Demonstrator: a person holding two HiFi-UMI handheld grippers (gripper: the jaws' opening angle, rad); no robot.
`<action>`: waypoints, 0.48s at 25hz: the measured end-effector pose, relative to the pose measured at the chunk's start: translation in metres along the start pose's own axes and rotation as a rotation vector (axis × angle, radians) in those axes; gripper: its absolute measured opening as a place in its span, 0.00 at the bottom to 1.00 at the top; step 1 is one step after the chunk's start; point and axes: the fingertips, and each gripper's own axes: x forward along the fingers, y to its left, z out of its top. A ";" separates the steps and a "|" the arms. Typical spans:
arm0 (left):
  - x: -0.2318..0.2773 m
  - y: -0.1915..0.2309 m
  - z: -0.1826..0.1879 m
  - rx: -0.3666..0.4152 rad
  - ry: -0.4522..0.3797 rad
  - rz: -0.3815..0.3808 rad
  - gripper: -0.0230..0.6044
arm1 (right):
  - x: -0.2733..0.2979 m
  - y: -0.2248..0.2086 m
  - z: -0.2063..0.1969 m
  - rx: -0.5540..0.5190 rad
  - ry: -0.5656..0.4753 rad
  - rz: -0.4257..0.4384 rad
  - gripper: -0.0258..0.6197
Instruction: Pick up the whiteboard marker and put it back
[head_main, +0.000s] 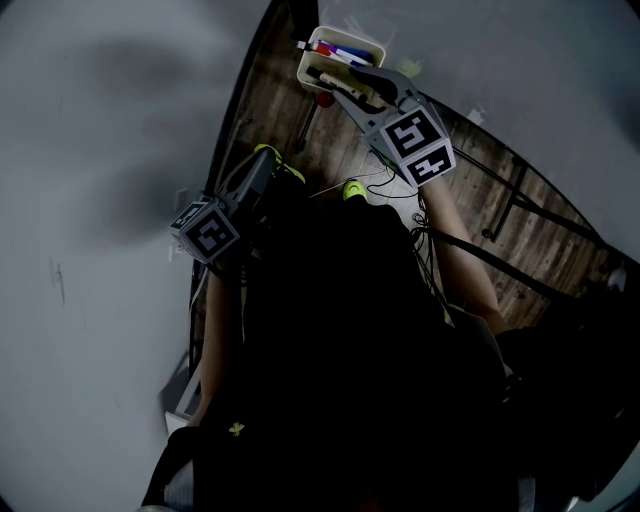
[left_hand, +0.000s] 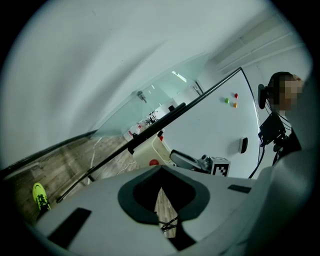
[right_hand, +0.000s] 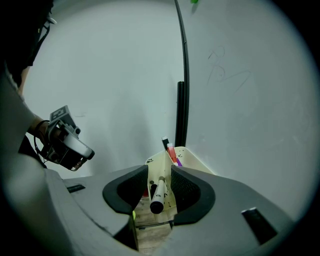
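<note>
- A whiteboard (right_hand: 240, 100) rises above a wood floor (head_main: 540, 240), with a cream tray (right_hand: 192, 161) mounted on it.
- The right gripper (right_hand: 160, 171) has its jaws apart around the whiteboard marker (right_hand: 159, 192), which seems to lie loose in the tray.
- The left gripper (left_hand: 160, 169) hangs well away, its jaws together and empty.

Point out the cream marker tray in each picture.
Head view: top centre, cream marker tray at the tips of the right hand-held gripper.
Left gripper view: centre, tray under the slanting black frame.
Right gripper view: lower centre, tray beyond the jaws, below the black frame.
Shared landmark: the whiteboard's black frame.
</note>
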 end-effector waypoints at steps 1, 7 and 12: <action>0.002 0.001 0.001 0.005 0.000 0.001 0.09 | 0.000 -0.001 0.000 0.002 -0.004 0.004 0.26; 0.009 -0.007 0.000 0.044 -0.016 0.007 0.09 | -0.007 0.000 0.004 0.036 -0.046 0.053 0.25; -0.006 -0.024 -0.007 0.076 -0.067 0.043 0.09 | -0.032 0.009 0.009 0.040 -0.085 0.099 0.25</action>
